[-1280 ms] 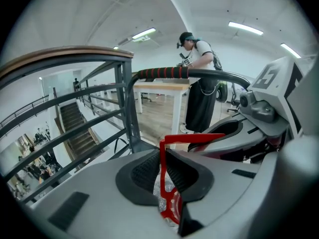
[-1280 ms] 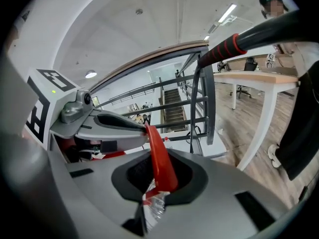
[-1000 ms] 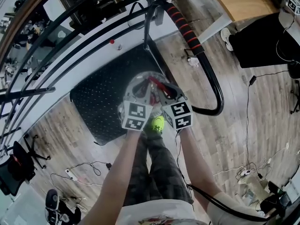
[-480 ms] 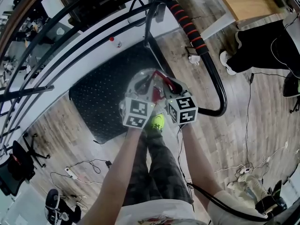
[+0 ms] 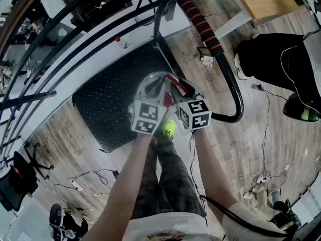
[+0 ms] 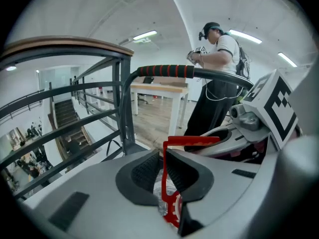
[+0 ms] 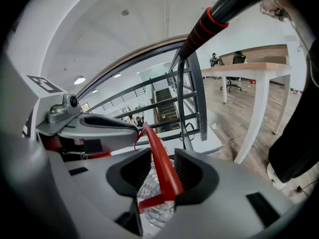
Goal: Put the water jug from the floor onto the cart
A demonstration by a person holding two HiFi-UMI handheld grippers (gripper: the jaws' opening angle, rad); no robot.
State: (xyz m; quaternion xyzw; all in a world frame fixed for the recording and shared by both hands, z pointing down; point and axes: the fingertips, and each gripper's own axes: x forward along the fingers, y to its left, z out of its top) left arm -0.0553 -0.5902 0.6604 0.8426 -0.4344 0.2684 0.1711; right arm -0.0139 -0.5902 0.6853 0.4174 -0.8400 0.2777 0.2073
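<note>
The left hand-held gripper clamps the water jug's red handle over the cart deck. The right hand-held gripper has just been opening its jaws, which loosely straddle that handle.

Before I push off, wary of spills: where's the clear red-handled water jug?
Head view centre: the jug is over the black studded cart deck's right corner, just left of the black push bar.

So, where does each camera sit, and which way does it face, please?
Head view: on the head, facing steeply down at left gripper, right gripper, jug, cart; forearms, legs show.
Left gripper view: on that gripper, facing along jaws shut on the red handle.
Right gripper view: on that gripper, along jaws that have just been opening, handle between.
Gripper views share handle, push bar.
</note>
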